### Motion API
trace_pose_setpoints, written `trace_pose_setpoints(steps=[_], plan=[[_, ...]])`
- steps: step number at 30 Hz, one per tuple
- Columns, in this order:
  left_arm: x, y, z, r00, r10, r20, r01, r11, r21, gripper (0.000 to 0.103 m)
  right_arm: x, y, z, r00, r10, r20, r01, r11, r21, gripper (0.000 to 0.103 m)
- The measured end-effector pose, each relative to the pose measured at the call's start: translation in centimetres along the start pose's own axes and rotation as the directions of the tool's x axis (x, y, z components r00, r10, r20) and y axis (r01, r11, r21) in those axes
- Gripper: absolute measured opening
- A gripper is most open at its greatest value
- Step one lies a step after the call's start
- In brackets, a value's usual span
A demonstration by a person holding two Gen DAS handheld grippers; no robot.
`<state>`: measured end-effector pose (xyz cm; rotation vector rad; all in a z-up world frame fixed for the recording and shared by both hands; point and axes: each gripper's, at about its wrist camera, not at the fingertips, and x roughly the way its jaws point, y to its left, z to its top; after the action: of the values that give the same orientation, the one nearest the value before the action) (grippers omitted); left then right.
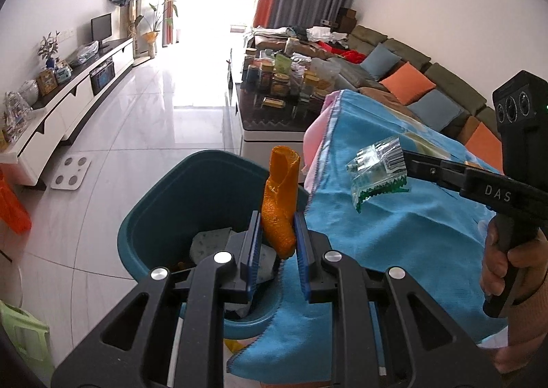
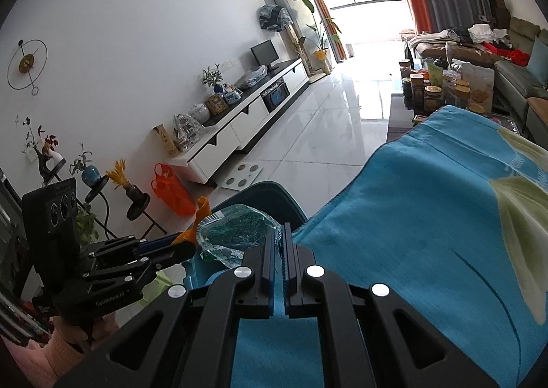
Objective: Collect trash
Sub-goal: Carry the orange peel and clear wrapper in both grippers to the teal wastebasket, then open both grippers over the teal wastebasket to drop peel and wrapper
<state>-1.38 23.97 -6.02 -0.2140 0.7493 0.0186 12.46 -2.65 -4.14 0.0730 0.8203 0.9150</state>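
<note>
Here, both tools carry one piece of trash each toward the teal bin (image 1: 164, 216) that stands on the floor just beside the cloth-covered table. The left gripper (image 1: 274, 237) is clamped on a curl of orange peel (image 1: 279, 203), its blue pads pressing the lower end so that the rest stands up clear of the jaws; it hangs over the bin's mouth, probably so the peel can fall straight in when released. The right gripper (image 2: 278, 244) is pinched tight on a corner of a clear plastic wrapper (image 2: 236, 233) printed in green, which juts out forward of the closed jaws, above the blue cloth (image 2: 411, 216) and near the bin's rim. Some scraps already lie at the bottom of the bin. The bin's opening is wide and unobstructed; its near rim is partly draped by the cloth's hanging corner, an edge the wrapper must pass. White floor (image 1: 144, 113) around the bin is open, so neither hand is crowded.
</note>
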Motion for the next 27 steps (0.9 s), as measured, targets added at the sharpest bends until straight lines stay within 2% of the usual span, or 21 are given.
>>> trace_pose_setpoints(steps=[11,27], plan=[[1.5,1.9,-0.9,0.998,0.039,-0.04,-0.041,0.998,-0.049,0.019,3.1,1.7,0.8,0.999,0.0,-0.046,-0.001,0.999,-0.042,0.003],[4.4,4.2,-1.5,0.994,0.039,-0.101,-0.051,0.992,-0.115,0.02,7.4,2.6,1.1,0.992,-0.036,-0.123,0.028,0.997,-0.066,0.004]])
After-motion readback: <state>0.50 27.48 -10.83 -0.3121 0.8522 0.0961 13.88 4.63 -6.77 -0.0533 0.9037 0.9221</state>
